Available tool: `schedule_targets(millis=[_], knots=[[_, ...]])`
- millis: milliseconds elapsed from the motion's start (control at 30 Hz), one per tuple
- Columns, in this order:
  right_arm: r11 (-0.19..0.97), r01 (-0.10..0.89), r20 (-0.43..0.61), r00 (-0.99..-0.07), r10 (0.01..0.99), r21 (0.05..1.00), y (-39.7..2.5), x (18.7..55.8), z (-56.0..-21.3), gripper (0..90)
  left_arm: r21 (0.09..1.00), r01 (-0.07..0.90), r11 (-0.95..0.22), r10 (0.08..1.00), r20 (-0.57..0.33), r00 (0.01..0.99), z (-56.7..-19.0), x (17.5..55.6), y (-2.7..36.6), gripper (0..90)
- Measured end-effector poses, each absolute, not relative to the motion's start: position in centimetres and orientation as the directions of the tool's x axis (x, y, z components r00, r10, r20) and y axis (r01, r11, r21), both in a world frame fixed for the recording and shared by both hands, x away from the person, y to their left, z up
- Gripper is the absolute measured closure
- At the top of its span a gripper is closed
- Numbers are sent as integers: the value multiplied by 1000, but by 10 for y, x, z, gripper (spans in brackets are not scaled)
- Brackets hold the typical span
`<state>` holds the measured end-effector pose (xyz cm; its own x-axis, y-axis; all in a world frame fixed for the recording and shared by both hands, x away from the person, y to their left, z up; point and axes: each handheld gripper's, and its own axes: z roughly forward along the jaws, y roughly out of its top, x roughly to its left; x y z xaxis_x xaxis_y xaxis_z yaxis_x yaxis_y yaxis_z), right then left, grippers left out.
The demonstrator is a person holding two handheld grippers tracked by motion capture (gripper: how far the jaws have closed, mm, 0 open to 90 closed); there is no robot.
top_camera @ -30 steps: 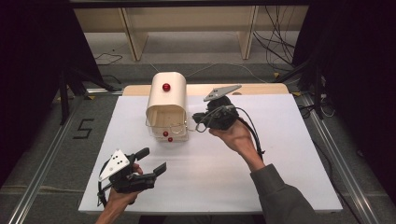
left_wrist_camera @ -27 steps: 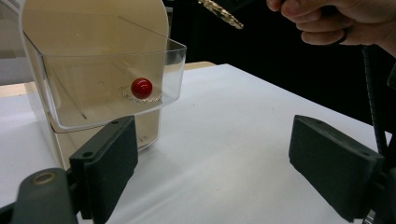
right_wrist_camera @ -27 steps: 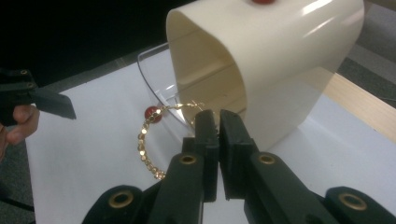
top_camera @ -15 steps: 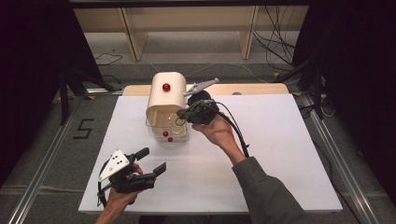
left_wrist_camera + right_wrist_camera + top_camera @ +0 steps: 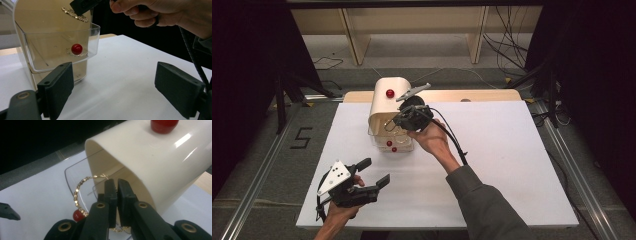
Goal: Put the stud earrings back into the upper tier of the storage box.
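Note:
A cream drawer box (image 5: 387,97) with a red knob (image 5: 390,93) on top stands at the table's far middle. Its clear drawer (image 5: 393,144) is pulled out toward me. My right gripper (image 5: 398,120) hangs over that drawer, shut on a gold hoop earring (image 5: 78,192). The hoop (image 5: 75,14) dangles above the drawer's rim (image 5: 62,32), near the box's opening (image 5: 120,170). A red knob (image 5: 76,49) marks the drawer's front. My left gripper (image 5: 374,171) rests low at the near left, open and holding nothing, well short of the drawer.
The box sits on a white sheet (image 5: 512,165) that covers a wooden table (image 5: 482,95). A cable (image 5: 452,137) trails from the right gripper along the person's forearm. Wooden legs (image 5: 352,35) and loose cables lie on the floor beyond.
My right gripper has moved left from beside the box to above the pulled-out drawer, carrying the hoop. The left gripper has stayed put.

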<state>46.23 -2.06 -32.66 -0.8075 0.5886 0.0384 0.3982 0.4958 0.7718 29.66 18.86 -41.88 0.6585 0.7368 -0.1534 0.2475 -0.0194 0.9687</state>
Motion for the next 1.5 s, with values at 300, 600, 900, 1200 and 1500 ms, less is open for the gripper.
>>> schedule_targets(millis=[300,600,900,1200,1500], knots=[[502,406,27,-797,603,763,-14,466,-332,871,969,248,-17,735,-156,660,-419,297,189,153],[506,414,24,-791,611,757,-11,467,-335,859,969,247,-16,732,-157,663,-418,296,189,153],[509,412,65,-821,567,756,-14,462,-331,477,969,248,-16,731,-158,664,-418,296,188,153],[474,392,159,-874,458,789,-29,442,-317,118,968,252,-13,730,-163,664,-419,296,188,153],[405,376,165,-869,467,833,-61,434,-307,115,967,255,-11,730,-166,662,-419,297,188,153]])
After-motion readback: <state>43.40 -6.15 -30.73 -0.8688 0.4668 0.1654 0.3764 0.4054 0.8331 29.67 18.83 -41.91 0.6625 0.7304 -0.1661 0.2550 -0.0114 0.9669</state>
